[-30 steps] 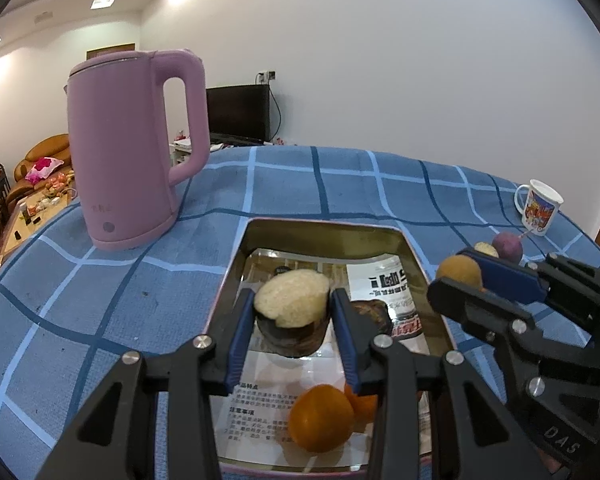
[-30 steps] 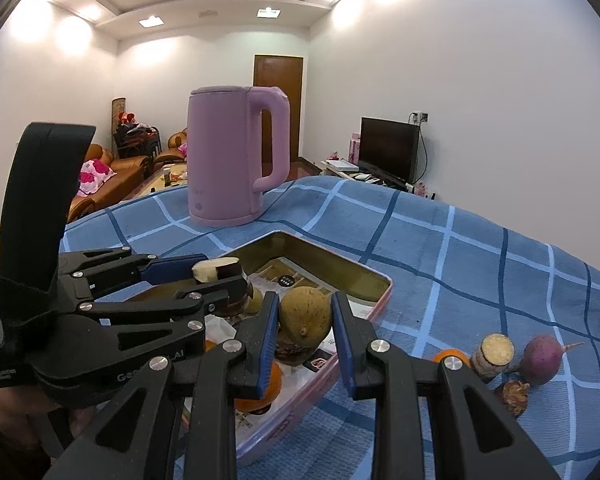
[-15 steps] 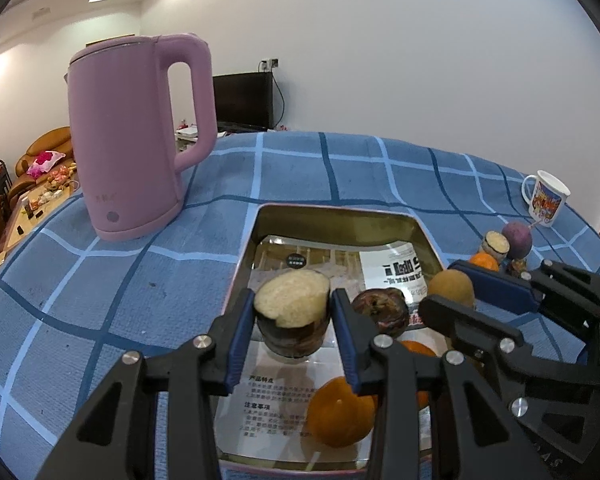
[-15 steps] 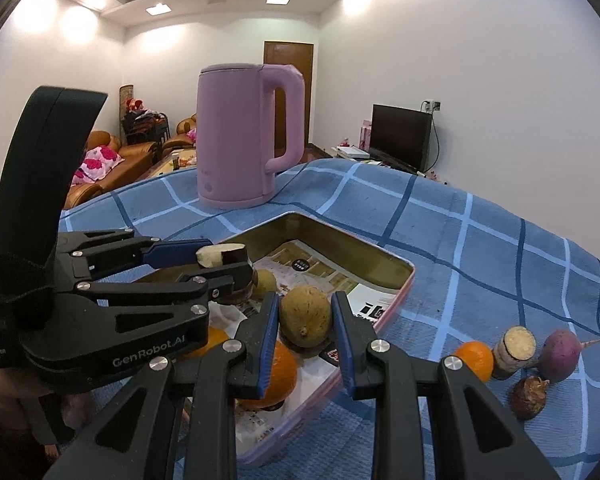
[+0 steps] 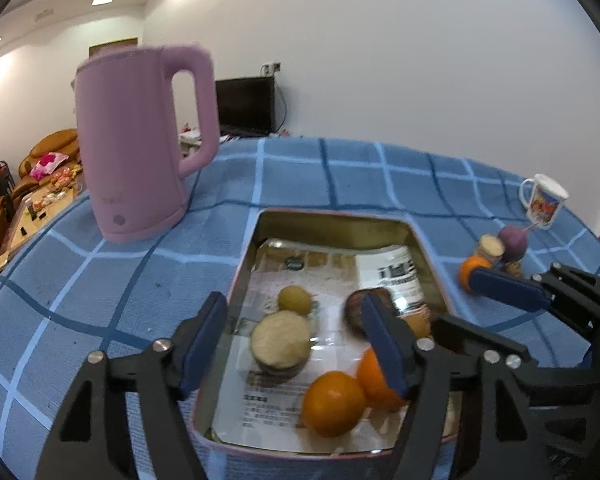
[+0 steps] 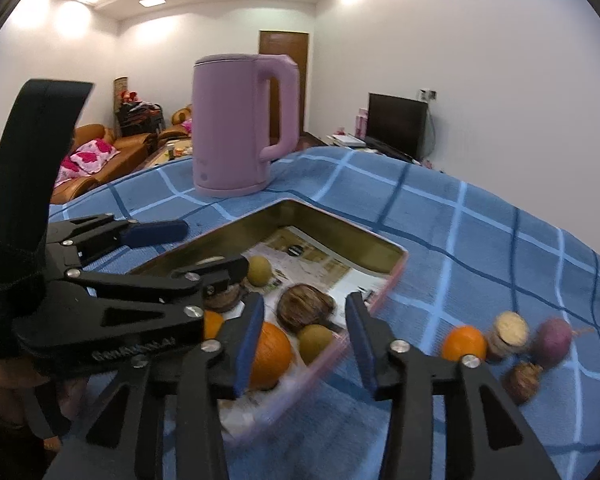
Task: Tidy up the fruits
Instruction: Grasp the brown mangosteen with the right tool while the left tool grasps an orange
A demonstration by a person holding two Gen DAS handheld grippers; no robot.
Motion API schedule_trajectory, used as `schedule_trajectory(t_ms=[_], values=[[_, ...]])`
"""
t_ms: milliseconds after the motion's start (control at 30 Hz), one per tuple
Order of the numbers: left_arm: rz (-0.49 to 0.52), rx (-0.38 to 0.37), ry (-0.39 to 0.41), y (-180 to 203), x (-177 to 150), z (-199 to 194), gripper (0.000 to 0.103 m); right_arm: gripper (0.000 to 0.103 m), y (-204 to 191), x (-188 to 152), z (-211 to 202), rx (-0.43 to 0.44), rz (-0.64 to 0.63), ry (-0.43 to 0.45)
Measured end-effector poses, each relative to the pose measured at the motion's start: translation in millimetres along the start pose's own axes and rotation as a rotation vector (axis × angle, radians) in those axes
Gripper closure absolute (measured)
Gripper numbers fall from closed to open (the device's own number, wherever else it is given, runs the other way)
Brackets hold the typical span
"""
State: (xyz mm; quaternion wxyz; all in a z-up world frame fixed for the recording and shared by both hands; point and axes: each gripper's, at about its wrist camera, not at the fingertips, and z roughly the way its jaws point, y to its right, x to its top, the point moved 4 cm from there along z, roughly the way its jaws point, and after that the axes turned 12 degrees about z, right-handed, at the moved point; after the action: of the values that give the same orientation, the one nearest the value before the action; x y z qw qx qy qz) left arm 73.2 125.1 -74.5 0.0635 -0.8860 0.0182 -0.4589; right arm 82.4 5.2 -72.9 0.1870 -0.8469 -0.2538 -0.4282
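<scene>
**Two grippers opening over a tin of fruit on a blue checked desk**

We look along two black grippers with blue pads, both held above a shallow rectangular metal tin (image 5: pixel 332 226) that sits on a desk (image 5: pixel 300 172) covered in a blue cloth with light and dark checks. The tin has a gold inner wall, a pinkish outer rim and printed paper lining its floor.

Our left gripper (image 5: pixel 296 338) has its jaws opening. Between them, untouched by either pad, a cut root piece (image 5: pixel 281 345) stands on the tin floor: a short brown stump with a pale, grainy cut face turned up. Just behind it lies a small yellow-brown round fruit (image 5: pixel 295 299). To the right sits a dark brown, wrinkled fruit (image 5: pixel 354 312), partly hidden by the pad. Two glossy oranges (image 5: pixel 333 403) touch each other at the near end of the tin.

Our right gripper (image 6: pixel 304 336) also has its jaws opening. Between them, free of both pads, a small olive-brown fruit (image 6: pixel 315 342) rests near the tin's rim, beside the dark wrinkled one.

Outside the tin, on the cloth to the right, a loose cluster waits: a lone orange (image 6: pixel 464 343), a second cut root piece (image 6: pixel 510 330), a purple round root (image 6: pixel 552 342) and a small brown knobbly one (image 6: pixel 523 376), close together.

A tall pink kettle (image 5: pixel 140 144) stands upright behind the tin on the left, and a white printed mug (image 5: pixel 544 202) stands at the far right.
</scene>
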Motion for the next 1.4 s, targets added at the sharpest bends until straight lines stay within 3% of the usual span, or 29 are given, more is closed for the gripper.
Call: schedule_trajectory(t_ms=[133, 200, 267, 433, 567, 733, 800, 1033, 1167, 1400], values=[[0.02, -0.029, 0.054, 17, 14, -17, 0.02, 0.053, 20, 0, -34, -0.089, -0.019, -0.024], [0.023, -0.067, 0.076, 30, 23, -23, 0.017, 0.043, 39, 0, -53, -0.149, -0.023, -0.051], [0.04, -0.093, 0.086, 44, 30, -26, 0.017, 0.039, 61, 2, -65, -0.2, -0.012, -0.075], [0.09, -0.176, 0.082, 91, 54, -22, 0.015, 0.039, 127, 14, -77, -0.27, 0.141, -0.082], [0.132, -0.136, 0.076, 118, 68, -4, 0.015, 0.039, 162, 21, -61, -0.215, 0.256, -0.041], [0.091, -0.125, 0.035, 126, 68, 27, 0.015, 0.039, 184, 13, -43, -0.215, 0.343, 0.043], [0.093, -0.132, 0.013, 130, 64, 37, 0.015, 0.039, 191, 6, -42, -0.168, 0.39, 0.073], [0.148, -0.168, -0.01, 154, 57, 50, 0.016, 0.039, 194, -9, -45, -0.154, 0.371, 0.086], [0.17, -0.176, -0.037, 160, 54, 59, 0.018, 0.049, 195, -14, -35, -0.193, 0.339, -0.003], [0.158, -0.165, -0.061, 155, 48, 66, 0.019, 0.051, 197, -20, -13, -0.171, 0.335, -0.117]])
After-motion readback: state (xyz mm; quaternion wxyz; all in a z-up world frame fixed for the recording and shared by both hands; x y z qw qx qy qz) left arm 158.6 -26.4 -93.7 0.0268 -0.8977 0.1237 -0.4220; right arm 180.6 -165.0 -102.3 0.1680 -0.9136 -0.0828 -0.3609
